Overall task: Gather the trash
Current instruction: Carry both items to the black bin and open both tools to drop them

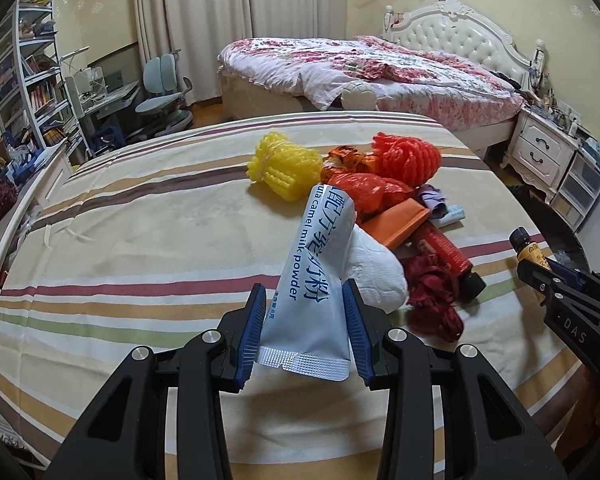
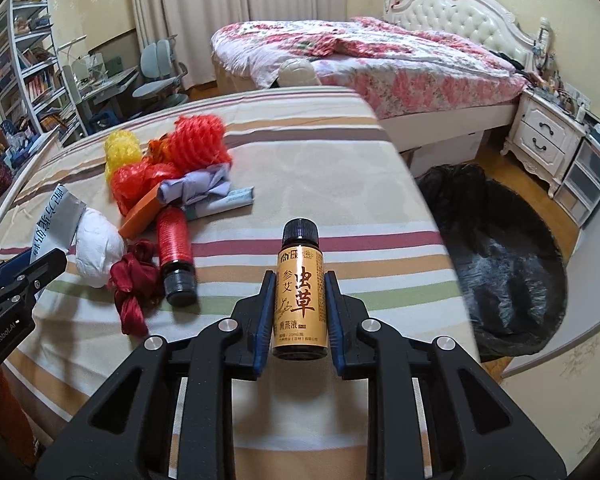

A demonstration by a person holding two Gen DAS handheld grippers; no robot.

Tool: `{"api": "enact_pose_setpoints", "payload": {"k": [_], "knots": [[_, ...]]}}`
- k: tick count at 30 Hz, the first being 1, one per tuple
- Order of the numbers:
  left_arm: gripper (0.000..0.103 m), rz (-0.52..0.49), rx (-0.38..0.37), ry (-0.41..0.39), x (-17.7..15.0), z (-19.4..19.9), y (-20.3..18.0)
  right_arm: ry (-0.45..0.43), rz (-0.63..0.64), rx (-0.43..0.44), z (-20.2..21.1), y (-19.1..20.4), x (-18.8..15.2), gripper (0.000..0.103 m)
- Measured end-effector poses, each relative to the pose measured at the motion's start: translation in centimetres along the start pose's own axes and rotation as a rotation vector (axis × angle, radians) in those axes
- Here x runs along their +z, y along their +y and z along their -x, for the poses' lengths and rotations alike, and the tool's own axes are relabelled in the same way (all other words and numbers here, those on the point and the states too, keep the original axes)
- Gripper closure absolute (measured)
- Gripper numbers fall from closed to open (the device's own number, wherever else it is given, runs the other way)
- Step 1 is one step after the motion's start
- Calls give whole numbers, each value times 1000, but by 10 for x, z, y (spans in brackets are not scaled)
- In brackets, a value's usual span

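My left gripper [image 1: 303,290] is shut on a pale blue milk powder sachet [image 1: 320,248], which stands upright above the striped cloth surface [image 1: 140,240]. Between the pads of my right gripper [image 2: 300,277] is a small orange-labelled bottle [image 2: 300,300] with a black cap, gripped upright. A pile of trash lies beyond: yellow foam net [image 1: 284,168], red foam net [image 1: 408,156], red plastic bag [image 1: 364,192], orange card [image 1: 400,224], white tissue [image 1: 376,272], a lying red bottle [image 2: 174,244] and dark red ribbon [image 2: 134,284].
An open black trash bag [image 2: 508,264] sits on the floor past the right edge of the striped surface. A floral bed [image 1: 380,68], white nightstand [image 1: 540,152], desk chair [image 1: 164,92] and bookshelf [image 1: 32,80] stand farther off.
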State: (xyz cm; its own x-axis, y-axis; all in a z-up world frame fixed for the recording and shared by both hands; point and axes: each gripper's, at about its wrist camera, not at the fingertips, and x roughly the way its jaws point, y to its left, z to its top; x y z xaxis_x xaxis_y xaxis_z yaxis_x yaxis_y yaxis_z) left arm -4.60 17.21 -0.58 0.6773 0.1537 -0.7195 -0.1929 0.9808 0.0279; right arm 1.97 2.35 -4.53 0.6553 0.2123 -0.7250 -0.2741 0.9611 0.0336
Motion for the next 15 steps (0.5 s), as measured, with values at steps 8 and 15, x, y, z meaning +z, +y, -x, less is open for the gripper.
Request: {"api": "enact_pose_setpoints", "payload": {"k": [8,15], "knots": [[63,-74,-85,-38,15,9,-47,-71,-93,-96,26,-61,8,80],[63,-122,-129,-48,23,8,-83,-96,-161,-143,32,-100,6,80]]}}
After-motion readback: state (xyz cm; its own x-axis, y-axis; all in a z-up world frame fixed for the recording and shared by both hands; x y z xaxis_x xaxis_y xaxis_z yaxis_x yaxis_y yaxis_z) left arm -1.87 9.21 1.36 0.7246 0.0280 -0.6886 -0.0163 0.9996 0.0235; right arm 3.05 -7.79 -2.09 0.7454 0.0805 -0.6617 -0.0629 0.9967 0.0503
